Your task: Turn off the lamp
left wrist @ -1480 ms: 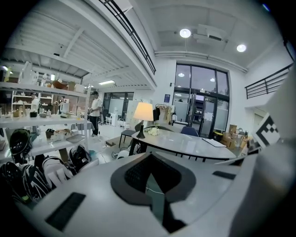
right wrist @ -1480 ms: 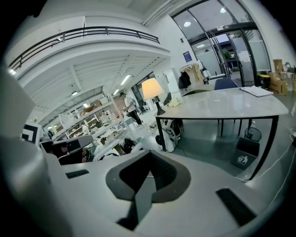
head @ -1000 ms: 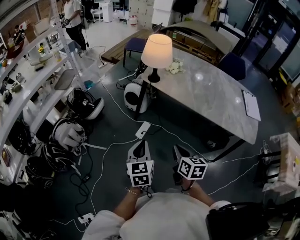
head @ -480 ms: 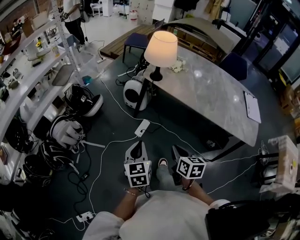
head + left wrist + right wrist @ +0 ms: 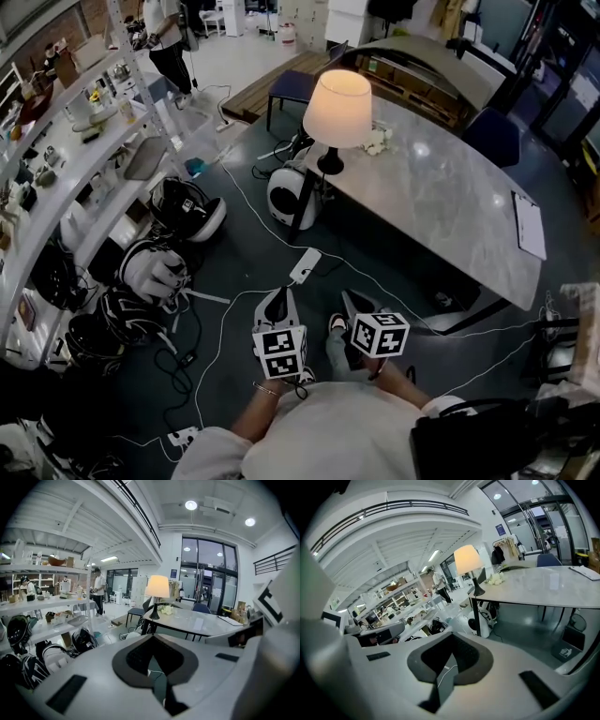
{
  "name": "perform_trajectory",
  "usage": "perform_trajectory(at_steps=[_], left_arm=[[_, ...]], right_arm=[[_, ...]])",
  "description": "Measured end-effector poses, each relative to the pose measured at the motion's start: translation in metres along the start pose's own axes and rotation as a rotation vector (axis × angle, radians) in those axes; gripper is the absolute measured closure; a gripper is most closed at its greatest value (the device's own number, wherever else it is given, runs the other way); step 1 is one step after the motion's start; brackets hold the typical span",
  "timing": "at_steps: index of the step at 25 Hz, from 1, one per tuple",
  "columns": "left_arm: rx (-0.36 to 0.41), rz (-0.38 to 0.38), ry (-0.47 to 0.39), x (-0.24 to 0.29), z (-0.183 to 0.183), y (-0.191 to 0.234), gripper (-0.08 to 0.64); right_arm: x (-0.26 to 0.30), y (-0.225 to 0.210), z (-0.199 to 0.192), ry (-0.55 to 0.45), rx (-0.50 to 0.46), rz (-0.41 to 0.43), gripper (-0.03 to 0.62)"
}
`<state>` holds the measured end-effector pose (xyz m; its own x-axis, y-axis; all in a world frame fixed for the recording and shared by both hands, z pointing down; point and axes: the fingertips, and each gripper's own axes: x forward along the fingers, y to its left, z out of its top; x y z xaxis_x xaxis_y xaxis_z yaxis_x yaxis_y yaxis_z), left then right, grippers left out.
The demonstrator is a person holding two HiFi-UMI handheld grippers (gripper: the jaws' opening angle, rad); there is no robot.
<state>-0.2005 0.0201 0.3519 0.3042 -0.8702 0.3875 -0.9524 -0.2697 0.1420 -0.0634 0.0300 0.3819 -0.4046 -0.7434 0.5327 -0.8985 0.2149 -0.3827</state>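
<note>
Approach stage. The lamp (image 5: pixel 337 108) is lit and stands on its dark base (image 5: pixel 330 167) at the near left corner of the grey table (image 5: pixel 441 206), well apart from both tools. The left tool (image 5: pixel 277 300) and the right tool (image 5: pixel 354 304) are held low in front of the person, side by side. Each has its jaws closed together with nothing between them, as both gripper views confirm.

No view shows a switch. It may sit under the shade (image 5: pixel 157 586), on the stem or along the cord, so the first need is to get close enough to find it.

White cables (image 5: pixel 246 202) and a power strip (image 5: pixel 306 266) lie on the floor (image 5: pixel 234 253) between the person and the table corner, and the path is best kept clear of them.

Closed jaws probably suit a push button or rocker, pressed with one tool tip. A rotary knob or pull chain would call for opening the jaws first. The lamp stands close to the table edge. Bracing its base with the other tool would likely keep it from sliding or tipping under the press.
</note>
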Motion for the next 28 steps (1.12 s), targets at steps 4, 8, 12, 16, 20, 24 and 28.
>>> perform_trajectory(at_steps=[4,8,12,16,20,24,28], left_arm=[[0.020,0.015,0.009,0.035,0.015,0.000,0.565],[0.035,0.033,0.020,0.072,0.029,0.000,0.565],[0.042,0.062,0.054,0.107,0.041,0.006,0.565],[0.039,0.066,0.075,0.143,0.046,-0.011,0.565],[0.025,0.063,0.098,0.178,0.049,-0.026,0.565],[0.018,0.076,0.122,0.206,0.048,-0.031,0.565],[0.024,0.079,0.142,0.225,0.055,-0.042,0.565]], right_arm=[[0.018,-0.025,0.016,0.006,0.029,-0.001,0.594],[0.037,-0.057,0.036,0.021,0.049,-0.009,0.593],[0.061,-0.081,0.056,0.049,0.060,-0.003,0.592],[0.076,-0.114,0.078,0.071,0.057,0.003,0.592],[0.094,-0.142,0.097,0.092,0.045,0.007,0.592],[0.115,-0.161,0.108,0.116,0.048,0.024,0.594],[0.126,-0.179,0.124,0.122,0.044,0.042,0.594]])
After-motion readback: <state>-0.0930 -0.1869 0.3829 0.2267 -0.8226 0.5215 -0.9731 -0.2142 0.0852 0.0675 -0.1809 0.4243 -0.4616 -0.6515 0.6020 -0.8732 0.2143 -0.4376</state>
